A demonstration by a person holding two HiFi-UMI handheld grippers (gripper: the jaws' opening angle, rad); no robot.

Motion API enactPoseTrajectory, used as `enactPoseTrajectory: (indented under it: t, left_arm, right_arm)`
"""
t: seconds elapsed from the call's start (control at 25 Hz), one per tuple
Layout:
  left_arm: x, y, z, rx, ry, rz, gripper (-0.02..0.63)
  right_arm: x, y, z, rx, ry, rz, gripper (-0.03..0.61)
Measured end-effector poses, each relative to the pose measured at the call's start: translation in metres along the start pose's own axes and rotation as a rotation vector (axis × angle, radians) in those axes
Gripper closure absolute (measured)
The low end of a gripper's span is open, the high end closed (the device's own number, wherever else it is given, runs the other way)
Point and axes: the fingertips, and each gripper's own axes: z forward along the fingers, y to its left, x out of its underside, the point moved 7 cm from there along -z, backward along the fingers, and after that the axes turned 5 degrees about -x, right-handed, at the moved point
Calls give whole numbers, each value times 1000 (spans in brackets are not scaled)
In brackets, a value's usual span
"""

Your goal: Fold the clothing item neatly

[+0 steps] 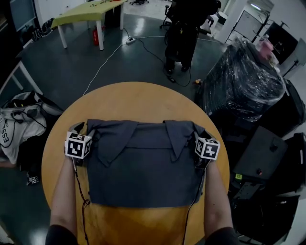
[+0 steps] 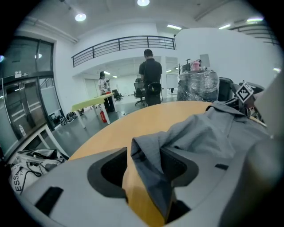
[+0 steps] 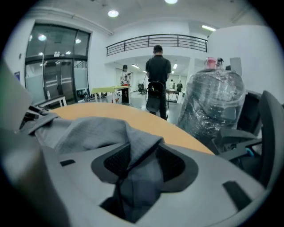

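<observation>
A dark grey garment [image 1: 143,167] lies flat on the round wooden table [image 1: 134,98], its lower part folded up and two flaps turned down along the far edge. My left gripper [image 1: 82,128] sits at the garment's far left corner, my right gripper [image 1: 201,133] at the far right corner. In the left gripper view the left gripper [image 2: 144,166] is open: a peak of cloth [image 2: 148,155] stands between the jaws, loose against the right one. In the right gripper view the right gripper [image 3: 140,162] is open too, with a slack ridge of cloth [image 3: 137,146] between its jaws.
A person [image 1: 181,33] stands on the floor beyond the table. A plastic-wrapped bundle [image 1: 244,76] and dark equipment crowd the right side. A white bag [image 1: 19,124] lies on the floor at left, a green table [image 1: 86,14] stands far back, and a cable [image 1: 110,55] crosses the floor.
</observation>
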Motion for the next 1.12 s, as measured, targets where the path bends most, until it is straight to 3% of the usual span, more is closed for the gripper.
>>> enactPoseTrajectory:
  t: [0.16,0.36,0.52,0.6,0.72,0.8,0.88,1.0,1.12]
  left_arm:
    - [9,1,-15,16,-53,-4,387]
    - [24,1,-51,55,-39,-22,324]
    - [31,-14,-103,64,-104,-52,324]
    - [34,-36,-131,124,-120,-75,324]
    - [38,-81,-172,250,-162,-115,324]
    - [38,-107,-199,328,-189,-138,324]
    - [36,-128,-226,394,-223,-149,324]
    - [31,-151,-262,460,-301,-163,327]
    - [32,-166,-292,464,-379,-173,441]
  right_arm:
    - [10,-7,-22,12,-39,47,383]
    - [6,7,-74,13,-214,56,383]
    - [1,30,-129,-9,-318,88,383]
    - [-1,50,-162,-40,-400,130,383]
    - [-5,94,-211,-168,-532,196,385]
    - [-6,126,-239,-227,-584,179,387]
    - [-4,155,-262,-245,-605,137,422]
    - [6,185,-292,-245,-622,131,546]
    - [20,206,-315,-251,-623,156,582]
